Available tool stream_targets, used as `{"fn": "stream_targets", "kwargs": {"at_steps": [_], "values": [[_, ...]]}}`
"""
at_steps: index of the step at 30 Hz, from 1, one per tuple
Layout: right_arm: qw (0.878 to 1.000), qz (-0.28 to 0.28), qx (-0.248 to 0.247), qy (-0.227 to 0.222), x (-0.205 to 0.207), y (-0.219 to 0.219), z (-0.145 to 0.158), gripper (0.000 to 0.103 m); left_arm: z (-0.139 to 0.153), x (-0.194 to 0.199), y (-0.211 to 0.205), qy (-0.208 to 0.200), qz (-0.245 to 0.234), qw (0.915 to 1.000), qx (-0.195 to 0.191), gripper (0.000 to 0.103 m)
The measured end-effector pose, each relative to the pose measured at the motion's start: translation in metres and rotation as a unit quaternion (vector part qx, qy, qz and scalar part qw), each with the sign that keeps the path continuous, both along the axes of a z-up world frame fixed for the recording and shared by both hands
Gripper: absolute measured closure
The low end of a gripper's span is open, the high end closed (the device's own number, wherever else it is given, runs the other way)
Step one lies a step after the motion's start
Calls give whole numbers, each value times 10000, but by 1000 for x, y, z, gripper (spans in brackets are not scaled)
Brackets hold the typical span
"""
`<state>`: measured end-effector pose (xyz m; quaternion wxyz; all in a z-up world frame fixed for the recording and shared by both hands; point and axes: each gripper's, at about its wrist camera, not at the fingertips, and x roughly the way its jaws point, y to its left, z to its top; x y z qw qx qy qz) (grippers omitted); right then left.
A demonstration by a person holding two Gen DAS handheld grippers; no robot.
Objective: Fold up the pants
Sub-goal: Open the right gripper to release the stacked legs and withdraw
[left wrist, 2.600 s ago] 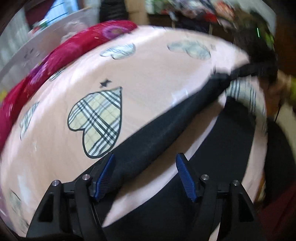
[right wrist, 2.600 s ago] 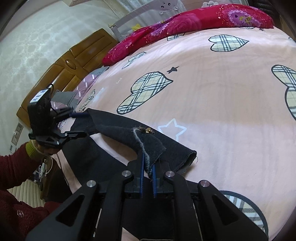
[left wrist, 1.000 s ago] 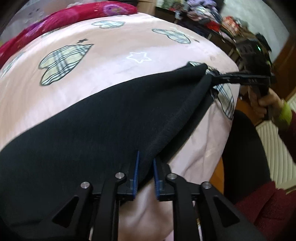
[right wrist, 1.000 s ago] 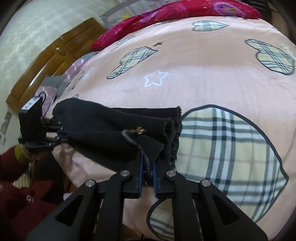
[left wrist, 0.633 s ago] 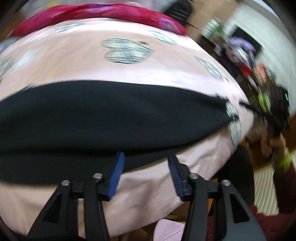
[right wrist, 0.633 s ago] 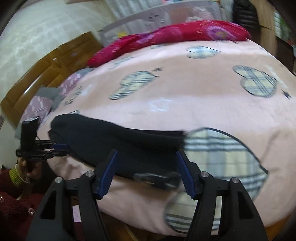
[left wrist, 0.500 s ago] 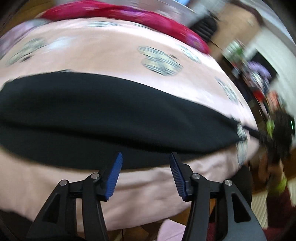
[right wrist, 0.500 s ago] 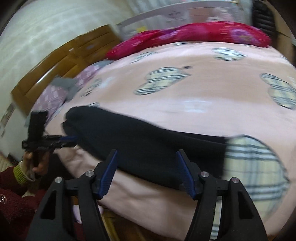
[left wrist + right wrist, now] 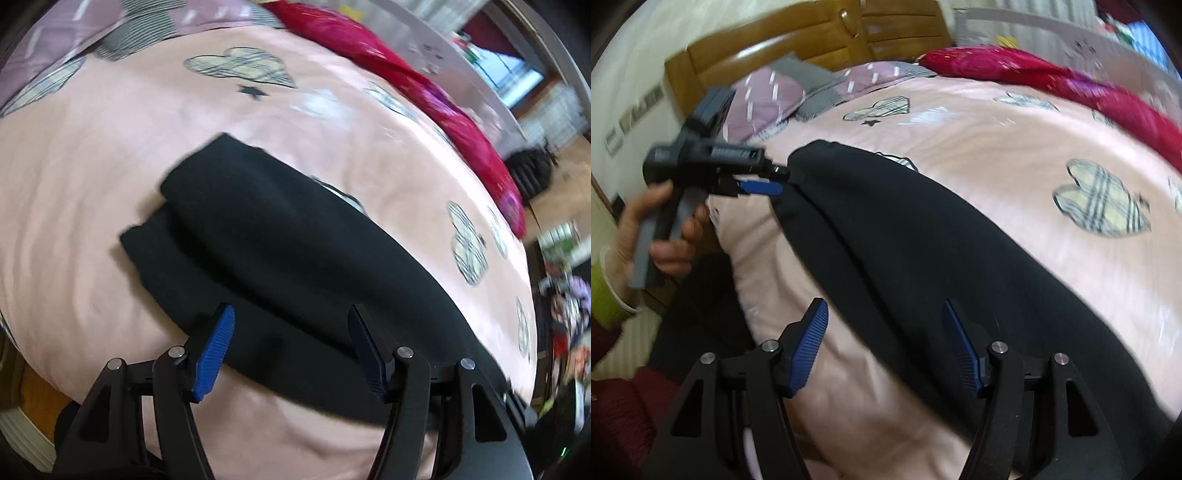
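Your left gripper [image 9: 291, 328] hangs wide open over the black pants [image 9: 295, 251], gripping nothing; its 2 blue ribbed pads [image 9: 216, 347] straddle the near edge of the cloth, close to the bed's edge. From the right wrist view, that same left gripper [image 9: 764, 181] sits at the far left end of the pants, its blue fingertip just beside the folded corner; whether it touches the fabric you cannot tell through the blur.

Your right gripper [image 9: 886, 332] is also spread open and empty, with the pants [image 9: 923, 251] running diagonally from between its fingers toward the upper left.

The pants lie folded lengthwise into a long band, 1 layer stacked over another with the lower layer peeking out along the near side. The fabric is matte, soft and thick, with rounded fold edges.

They rest on a pink blanket [image 9: 92, 155] of smooth, slightly rippled cloth printed with plaid hearts [image 9: 1100, 199] and small stars. A crimson patterned quilt [image 9: 424, 92] runs along the far side, and a glossy wooden headboard [image 9: 812, 33] stands behind purple pillows [image 9: 768, 99].
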<state>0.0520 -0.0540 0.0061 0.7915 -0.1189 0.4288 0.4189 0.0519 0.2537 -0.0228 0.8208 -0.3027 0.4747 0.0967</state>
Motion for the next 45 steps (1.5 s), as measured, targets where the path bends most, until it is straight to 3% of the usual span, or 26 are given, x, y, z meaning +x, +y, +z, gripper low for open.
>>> {"fn": "stream_targets", "kwargs": {"at_steps": [8,11,12,13,14,15,16,20,25,29,35,40,44,45], "values": [[9959,349,-807,-191,12,41,-27,38,-21,11,32,80,531,9985,-85,40],[9950,320,-923,-213,18,41,-35,46,-22,13,35,33,640,9979,44,60],[9949,293,-939,-223,20,42,-37,55,-24,16,36,36,642,9979,97,80],[9951,272,-922,-230,22,40,-37,64,-25,16,35,50,628,9980,92,90],[9958,275,-851,-195,25,38,-36,70,-26,17,35,27,610,9981,68,91],[9966,271,-767,-141,27,36,-34,85,-24,17,35,-48,602,9981,94,96],[9976,258,-644,-68,29,33,-30,95,-21,16,34,-121,573,9982,143,98],[9988,273,-398,-83,23,27,-12,96,8,-2,31,-563,421,9972,270,99],[9991,404,-27,-149,13,18,13,96,30,-30,26,-821,235,9956,377,99],[9987,510,8,22,9,15,12,96,20,-43,22,-715,118,9963,472,99],[9974,604,-390,50,4,29,-9,96,-15,-48,29,-427,203,9986,243,99],[9963,642,-506,261,3,32,-23,94,-25,-55,33,-460,205,9986,181,96],[9958,568,-482,524,6,29,-30,86,-15,-62,31,-398,170,9986,298,85],[9959,546,-418,587,6,27,-27,78,-11,-65,31,-386,151,9986,339,76]]}}
